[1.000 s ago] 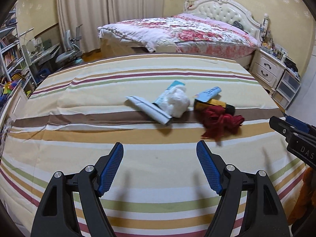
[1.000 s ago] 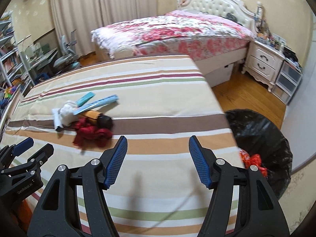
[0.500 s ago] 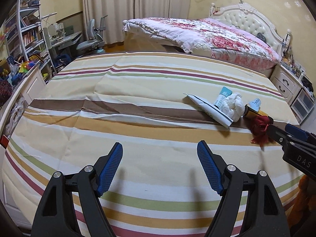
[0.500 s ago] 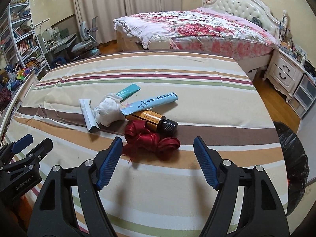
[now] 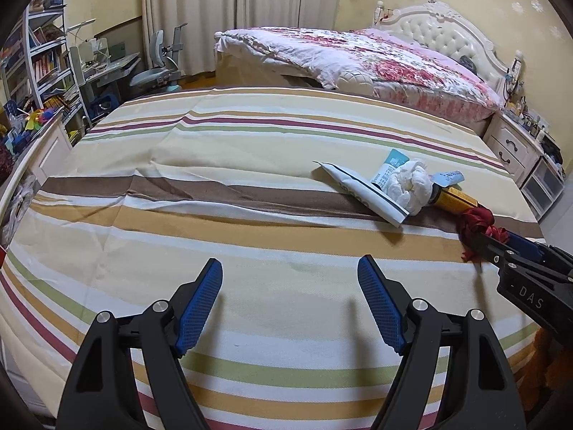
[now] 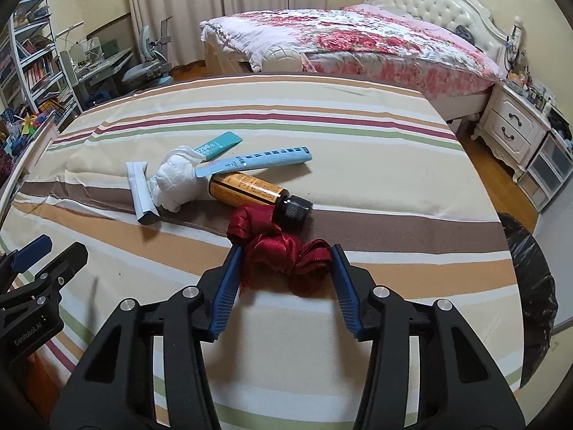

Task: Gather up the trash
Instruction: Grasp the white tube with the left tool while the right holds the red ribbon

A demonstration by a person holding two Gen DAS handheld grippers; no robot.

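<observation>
A small heap of trash lies on the striped bed cover (image 6: 358,150): a crumpled red ribbon (image 6: 283,251), an orange bottle with a black cap (image 6: 250,190), a white tissue wad (image 6: 177,179), a light blue strip (image 6: 258,159), a teal packet (image 6: 220,145) and a white flat wrapper (image 6: 141,193). My right gripper (image 6: 284,254) is open, its fingers on either side of the ribbon. My left gripper (image 5: 290,268) is open and empty over bare cover, left of the heap (image 5: 412,186).
A black trash bag (image 6: 530,286) stands on the floor off the bed's right edge. Beyond are a floral bed (image 6: 358,43), white nightstands (image 6: 515,129), and a desk, chair and bookshelves (image 5: 46,64) at the left.
My right gripper has moved forward to the heap, and its fingers now straddle the red ribbon. My left gripper has swung further left.
</observation>
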